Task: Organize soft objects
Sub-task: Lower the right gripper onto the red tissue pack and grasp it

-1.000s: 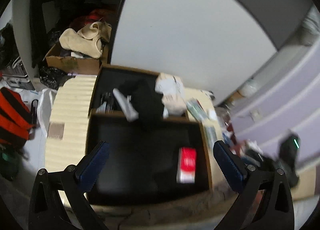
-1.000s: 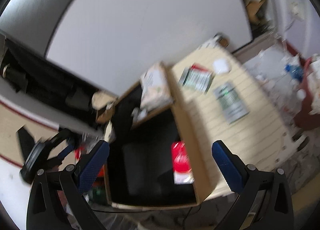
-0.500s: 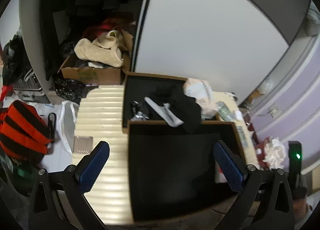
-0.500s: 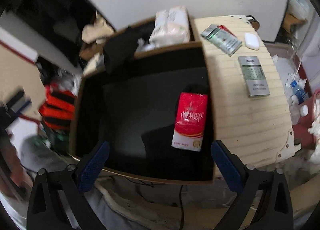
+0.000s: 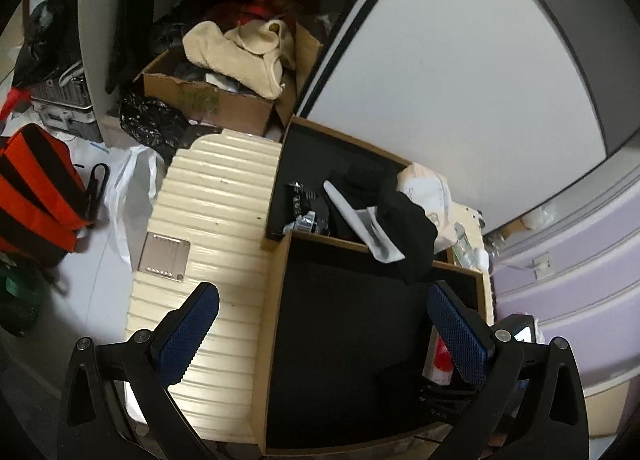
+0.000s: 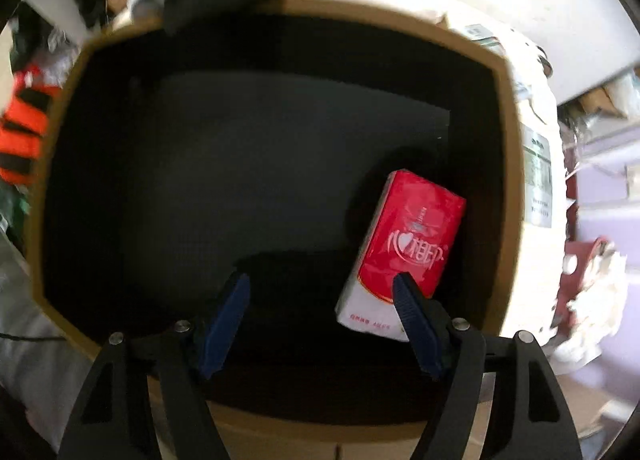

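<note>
My right gripper (image 6: 320,284) points down into a black-lined box (image 6: 508,180), and its jaws are closing. A dim dark shape (image 6: 296,264) lies on the floor between them, too dark to identify, and neither pad presses on anything. Its right finger overlaps the near end of a red and white tissue pack (image 6: 412,236). My left gripper (image 5: 322,336) hangs open and empty over the same box (image 5: 276,300). A black garment with a grey strip (image 5: 400,228) drapes over the divider, beside a white soft pack (image 5: 424,188). The red pack (image 5: 442,356) peeks out behind my left gripper's right finger.
A cream ribbed board (image 5: 208,200) flanks the box on the left, and grey-green packets (image 6: 538,176) lie on its right side. Behind stands a cardboard box with a beige fleece (image 5: 240,56). An orange and black bag (image 5: 32,196) is on the floor. Crumpled white paper (image 6: 592,292) sits at the right.
My right gripper swung down over the box and sank into it, its jaws narrowing; the red pack now looms close. My left gripper drifted left and lower, shifting the box rightward in its view.
</note>
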The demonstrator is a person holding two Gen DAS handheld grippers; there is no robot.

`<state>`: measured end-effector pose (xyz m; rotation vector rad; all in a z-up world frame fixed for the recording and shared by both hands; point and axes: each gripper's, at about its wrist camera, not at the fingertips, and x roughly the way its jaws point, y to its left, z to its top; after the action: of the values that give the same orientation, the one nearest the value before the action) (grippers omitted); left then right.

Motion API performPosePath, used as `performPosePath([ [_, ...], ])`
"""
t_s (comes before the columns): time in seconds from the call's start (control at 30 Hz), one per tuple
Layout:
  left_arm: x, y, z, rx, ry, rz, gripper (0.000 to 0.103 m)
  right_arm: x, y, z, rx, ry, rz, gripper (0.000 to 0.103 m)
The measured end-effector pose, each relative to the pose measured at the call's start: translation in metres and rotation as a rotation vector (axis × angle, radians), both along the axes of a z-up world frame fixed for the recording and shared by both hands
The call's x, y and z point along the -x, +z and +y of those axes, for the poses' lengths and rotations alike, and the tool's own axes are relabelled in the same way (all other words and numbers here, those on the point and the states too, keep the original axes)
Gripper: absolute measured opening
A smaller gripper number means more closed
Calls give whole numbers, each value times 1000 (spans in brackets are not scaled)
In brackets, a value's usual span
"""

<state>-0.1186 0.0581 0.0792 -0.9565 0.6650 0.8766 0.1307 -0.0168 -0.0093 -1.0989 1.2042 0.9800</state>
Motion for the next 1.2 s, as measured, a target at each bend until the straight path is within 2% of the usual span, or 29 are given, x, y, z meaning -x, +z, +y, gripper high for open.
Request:
performPosePath([
  [0.07,0,0,1,7,2,-10,103,-6,-5,-2,24,4,-57,72],
  [0.2,-3,0,0,0,-7,8,103,-21,-19,-8,63,-37,-22,73],
  [0.23,-4,0,-1,-2,-12,13,103,-22,-22,-10,66,-29,-45,74],
  [0.27,-6,0,-2,-6,-17,20,103,-22,-23,-11,68,-11,-70,75],
  [0.33,-8,0,-4,-18,-20,36,103,-21,-27,-13,73,14,-78,84],
  [0.57,-11,1,-7,-54,-30,81,103,-32,-21,-26,63,21,-122,85],
  [0.77,-11,-3,-6,-43,-30,91,103,-48,-10,-32,30,-12,-75,85],
  [0.87,-12,-5,-7,-43,-28,119,103,-59,-7,-30,16,-10,-17,85],
  [1.03,-13,-7,-7,-43,-27,141,103,-79,-1,-34,-26,-60,-8,85],
  [1.17,-10,-8,-6,-41,-20,138,103,-79,-13,-39,4,-4,-83,89],
  [1.2,-10,-7,-5,-40,-18,138,103,-78,-17,-42,11,4,-68,89],
])
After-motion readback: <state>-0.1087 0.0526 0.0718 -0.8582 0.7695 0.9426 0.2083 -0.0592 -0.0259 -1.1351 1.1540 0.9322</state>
